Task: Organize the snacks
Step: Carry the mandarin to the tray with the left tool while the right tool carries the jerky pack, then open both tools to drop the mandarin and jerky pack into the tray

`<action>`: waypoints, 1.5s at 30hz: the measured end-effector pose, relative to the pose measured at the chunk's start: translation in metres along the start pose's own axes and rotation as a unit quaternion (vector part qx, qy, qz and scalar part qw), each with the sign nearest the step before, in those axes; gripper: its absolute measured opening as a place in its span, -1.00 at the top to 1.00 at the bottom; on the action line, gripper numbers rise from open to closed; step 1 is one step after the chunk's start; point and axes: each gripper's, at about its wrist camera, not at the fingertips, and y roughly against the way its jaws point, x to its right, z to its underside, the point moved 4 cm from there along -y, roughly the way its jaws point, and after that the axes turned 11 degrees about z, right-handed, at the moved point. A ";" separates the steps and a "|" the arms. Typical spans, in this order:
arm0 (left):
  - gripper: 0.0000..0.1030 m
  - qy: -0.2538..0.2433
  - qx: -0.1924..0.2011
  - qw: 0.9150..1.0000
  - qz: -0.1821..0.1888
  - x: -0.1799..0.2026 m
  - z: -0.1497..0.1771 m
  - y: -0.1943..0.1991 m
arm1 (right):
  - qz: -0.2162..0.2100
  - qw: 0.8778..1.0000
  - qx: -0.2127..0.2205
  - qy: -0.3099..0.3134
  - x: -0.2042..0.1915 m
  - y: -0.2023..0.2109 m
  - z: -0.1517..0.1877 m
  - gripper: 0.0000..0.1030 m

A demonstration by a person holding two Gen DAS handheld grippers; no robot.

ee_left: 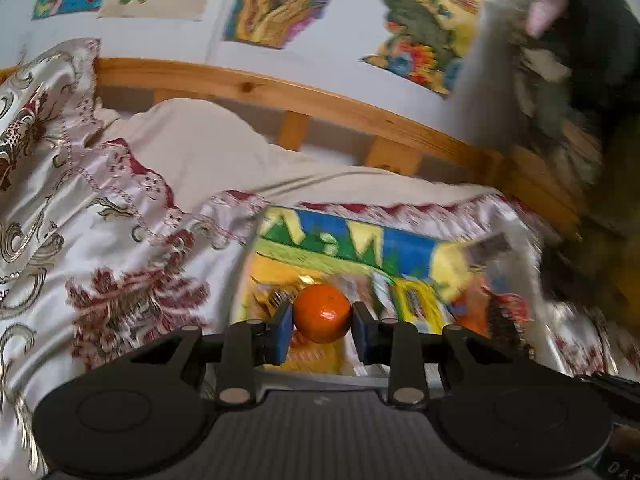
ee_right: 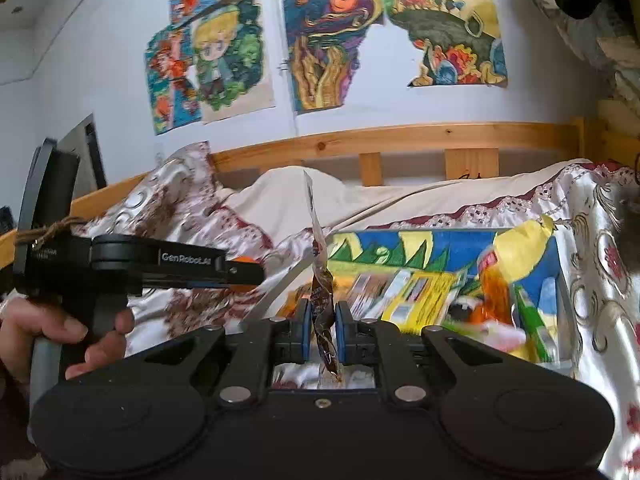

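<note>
My left gripper (ee_left: 322,322) is shut on an orange mandarin (ee_left: 322,313) and holds it above the near end of a colourful painted snack box (ee_left: 344,240). My right gripper (ee_right: 322,326) is shut on a thin brown snack packet (ee_right: 322,292) that stands upright between the pads. The same box (ee_right: 400,246) lies just right of it, filled with several blurred snack packs, among them a yellow bag (ee_right: 516,248). The left gripper (ee_right: 240,272) reaches in from the left in the right wrist view, with an orange patch behind its tip.
The box sits on a bed with a shiny white and maroon patterned cover (ee_left: 120,240). A wooden bed rail (ee_right: 400,140) runs behind, below drawings on the wall (ee_right: 328,48). A person's hand (ee_right: 80,336) holds the left gripper's handle. Dark clothing (ee_left: 592,40) hangs at right.
</note>
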 end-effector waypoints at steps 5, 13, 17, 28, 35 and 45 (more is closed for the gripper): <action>0.34 0.004 -0.003 1.000 -0.014 -0.014 -0.019 -0.029 | 0.008 0.999 -0.021 -0.033 0.008 -0.044 -0.026 0.75; 0.34 0.034 -0.050 0.998 0.001 -0.014 -0.024 -0.077 | 0.024 0.989 -0.089 -0.113 0.029 -0.111 -0.028 0.75; 0.34 0.030 -0.067 0.997 -0.004 -0.012 -0.018 -0.092 | 0.032 0.985 -0.106 -0.130 0.037 -0.127 -0.021 0.75; 0.33 0.017 -0.085 0.996 -0.004 -0.008 0.002 -0.109 | 0.030 0.976 -0.129 -0.175 0.051 -0.145 -0.010 0.75; 0.33 0.005 -0.086 0.996 -0.010 -0.005 0.003 -0.110 | 0.030 0.975 -0.132 -0.176 0.051 -0.148 -0.009 0.75; 0.02 0.019 -0.081 0.997 -0.007 -0.008 0.002 -0.107 | 0.032 0.979 -0.127 -0.159 0.051 -0.146 -0.010 0.57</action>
